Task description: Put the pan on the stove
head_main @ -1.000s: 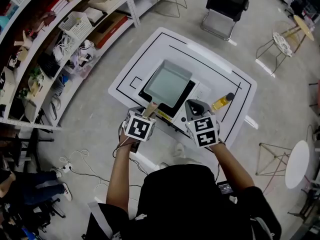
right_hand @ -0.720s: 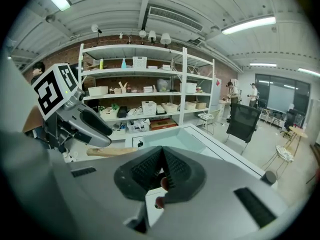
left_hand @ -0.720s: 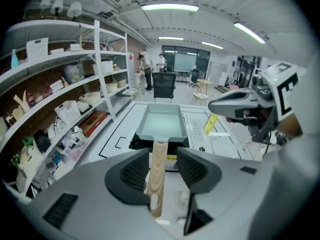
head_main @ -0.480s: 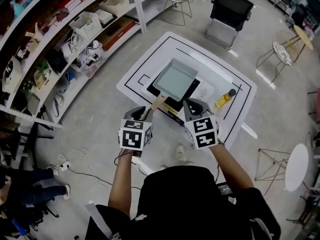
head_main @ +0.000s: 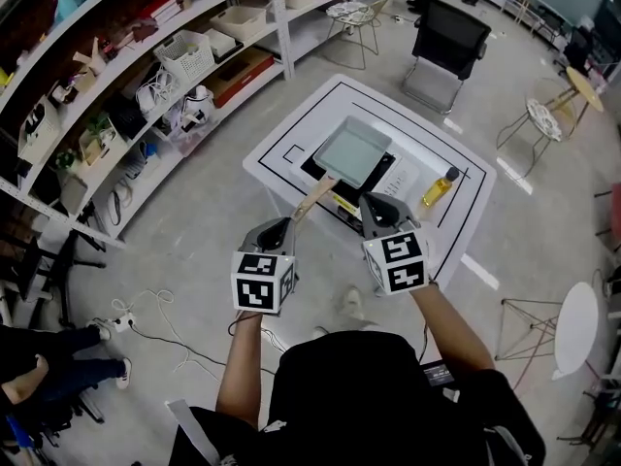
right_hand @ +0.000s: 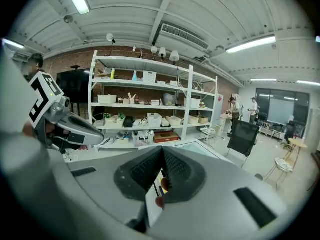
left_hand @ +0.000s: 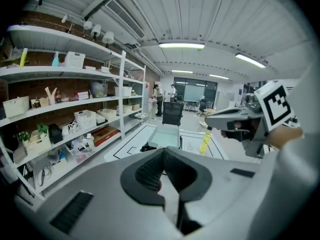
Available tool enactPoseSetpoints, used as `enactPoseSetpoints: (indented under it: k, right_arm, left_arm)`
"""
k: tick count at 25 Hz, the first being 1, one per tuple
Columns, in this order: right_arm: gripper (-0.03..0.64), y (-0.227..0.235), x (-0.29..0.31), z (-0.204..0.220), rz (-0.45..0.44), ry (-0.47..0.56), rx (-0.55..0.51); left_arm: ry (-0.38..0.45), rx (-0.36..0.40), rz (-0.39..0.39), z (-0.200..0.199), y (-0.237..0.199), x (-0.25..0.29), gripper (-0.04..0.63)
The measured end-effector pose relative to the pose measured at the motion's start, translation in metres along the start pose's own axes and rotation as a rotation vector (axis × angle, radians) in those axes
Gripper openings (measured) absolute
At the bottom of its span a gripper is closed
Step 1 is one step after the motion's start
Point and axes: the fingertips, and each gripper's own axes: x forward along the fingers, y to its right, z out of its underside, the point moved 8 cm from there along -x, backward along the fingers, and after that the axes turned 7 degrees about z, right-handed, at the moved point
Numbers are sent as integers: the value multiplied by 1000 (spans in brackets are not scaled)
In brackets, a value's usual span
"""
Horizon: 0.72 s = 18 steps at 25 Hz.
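A pale rectangular pan (head_main: 351,153) sits on the black stove (head_main: 380,171) on the white table (head_main: 277,153), its wooden handle (head_main: 312,200) pointing toward me. My left gripper (head_main: 276,229) hangs high above the floor just short of the handle's end, shut and empty. In the left gripper view the jaws (left_hand: 162,152) meet with nothing between them, and the pan (left_hand: 165,135) lies far ahead. My right gripper (head_main: 375,205) hovers over the table's near edge, and its jaws (right_hand: 162,152) also meet with nothing held.
A yellow oil bottle (head_main: 439,187) stands on the table right of the stove. Loaded shelves (head_main: 146,66) run along the left. A black chair (head_main: 443,37) stands behind the table, with wire stools (head_main: 545,115) and a round white table (head_main: 575,318) to the right.
The left gripper has drawn back from the pan's handle toward me. The pan stays on the stove. The head view has pulled back, so the table looks smaller and farther.
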Motion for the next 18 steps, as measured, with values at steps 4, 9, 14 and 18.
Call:
enactPoseSetpoints:
  k: [4, 9, 14, 18]
  right_arm:
    - [2, -17, -22, -8, -3, 37, 10]
    - [2, -35, -42, -15, 3, 77, 42]
    - [2, -49, -58, -20, 6, 103, 40]
    - [2, -58, -66, -22, -2, 127, 22]
  left_arm:
    - [47, 41, -1, 6, 10, -32, 11]
    - [120, 77, 1, 17, 20, -65, 11]
    - [183, 118, -10, 24, 26, -85, 11]
    - [192, 136, -29, 23, 30, -93, 11]
